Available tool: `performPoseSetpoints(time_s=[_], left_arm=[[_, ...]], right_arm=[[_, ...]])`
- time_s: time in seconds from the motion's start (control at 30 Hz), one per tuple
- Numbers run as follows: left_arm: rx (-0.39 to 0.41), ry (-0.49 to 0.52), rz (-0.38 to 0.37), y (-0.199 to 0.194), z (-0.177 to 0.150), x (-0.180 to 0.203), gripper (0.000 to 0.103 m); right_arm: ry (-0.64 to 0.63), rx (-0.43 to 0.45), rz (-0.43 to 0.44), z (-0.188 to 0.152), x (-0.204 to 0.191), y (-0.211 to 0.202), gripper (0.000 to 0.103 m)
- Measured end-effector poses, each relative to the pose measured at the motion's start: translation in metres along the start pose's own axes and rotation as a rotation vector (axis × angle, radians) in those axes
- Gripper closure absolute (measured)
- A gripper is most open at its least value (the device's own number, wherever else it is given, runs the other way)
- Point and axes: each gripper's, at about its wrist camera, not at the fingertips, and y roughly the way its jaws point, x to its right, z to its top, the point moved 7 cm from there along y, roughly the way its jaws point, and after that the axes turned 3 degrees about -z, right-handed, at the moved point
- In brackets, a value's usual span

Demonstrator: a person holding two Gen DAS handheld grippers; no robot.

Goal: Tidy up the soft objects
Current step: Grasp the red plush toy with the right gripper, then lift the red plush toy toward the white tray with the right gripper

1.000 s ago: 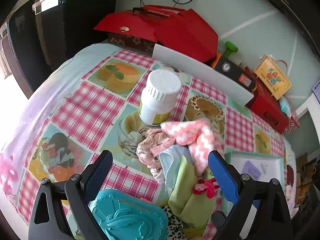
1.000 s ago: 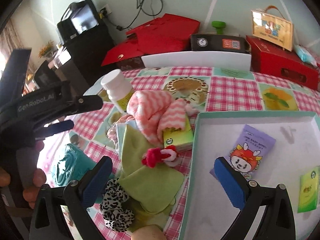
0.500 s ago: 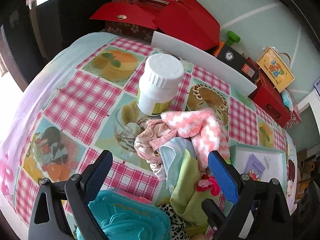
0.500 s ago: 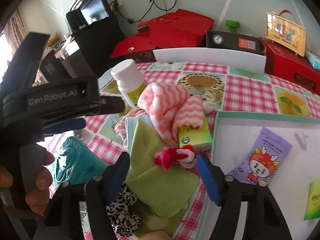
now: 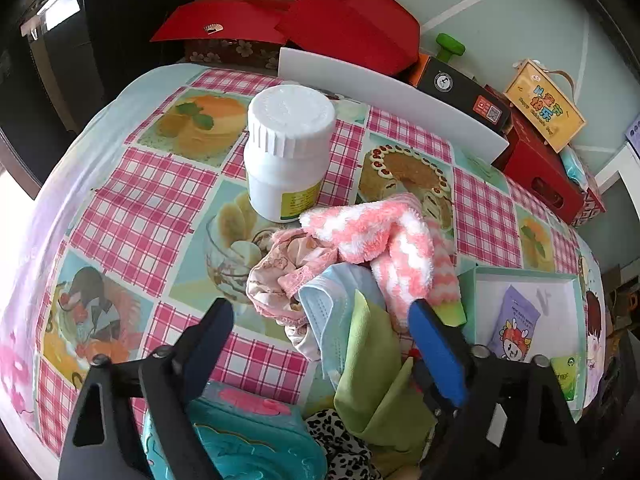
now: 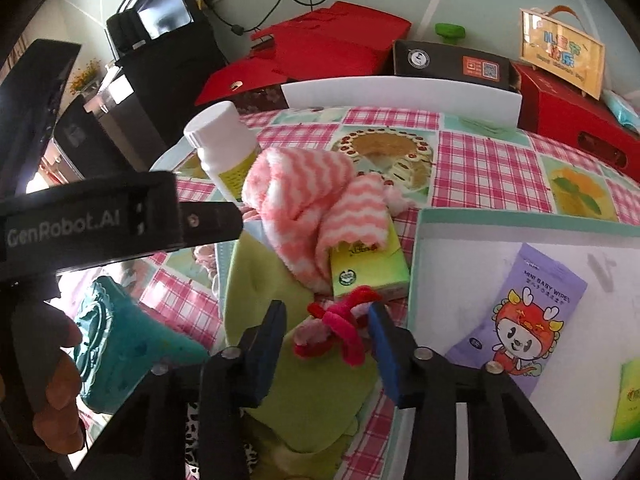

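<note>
A heap of soft things lies on the checked tablecloth: a pink-and-white fuzzy cloth (image 5: 380,236) (image 6: 308,196), a floral pink fabric (image 5: 288,272), a blue face mask (image 5: 336,308), a green cloth (image 5: 376,364) (image 6: 288,320), a leopard scrunchie (image 5: 340,444) and a red-pink hair tie (image 6: 340,328). My left gripper (image 5: 320,316) is open above the mask and floral fabric. My right gripper (image 6: 328,316) is half closed with its fingers on either side of the hair tie, not clamped on it.
A white bottle (image 5: 288,152) stands behind the heap. A green tissue pack (image 6: 368,268) lies under the fuzzy cloth. A white tray (image 6: 520,232) at the right holds a purple wipes pack (image 6: 524,316). A teal object (image 5: 240,440) sits near the front. Red boxes (image 5: 320,16) line the back.
My right gripper has moved left and down onto the hair tie and its jaws have narrowed around it. My left gripper has moved forward, closer to the heap and bottle.
</note>
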Motion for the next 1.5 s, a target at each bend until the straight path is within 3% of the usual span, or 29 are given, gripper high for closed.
performPoseSetpoints(time_s=[0.4,0.73,0.83,0.97,1.1,1.17,1.37,1.5], left_arm=[[-0.009,0.030,0.011,0.002,-0.001,0.006,0.015],[-0.026,0.037,-0.009,0.005,-0.003,0.009,0.015],[-0.027,0.036,-0.016,0.005,-0.003,0.010,0.016],[-0.037,0.023,-0.042,0.005,-0.004,0.011,0.032],[-0.038,0.018,-0.054,0.004,-0.005,0.011,0.035],[-0.036,0.018,-0.069,0.002,-0.005,0.013,0.042],[-0.020,0.050,-0.083,-0.004,-0.004,0.023,0.050],[-0.044,0.095,-0.083,-0.002,-0.009,0.033,0.051]], right_arm=[[-0.059,-0.053,-0.031,-0.012,-0.007,0.010,0.065],[-0.069,-0.057,-0.055,-0.014,-0.003,0.011,0.080],[-0.060,-0.051,-0.045,-0.011,-0.001,0.007,0.080],[-0.039,-0.053,-0.034,-0.010,0.002,0.004,0.080],[-0.010,-0.027,-0.013,-0.004,0.005,-0.009,0.080],[0.000,-0.009,-0.009,-0.001,0.006,-0.017,0.080],[0.033,0.047,-0.008,0.005,0.015,-0.044,0.080],[0.062,0.083,-0.014,0.007,0.026,-0.061,0.080]])
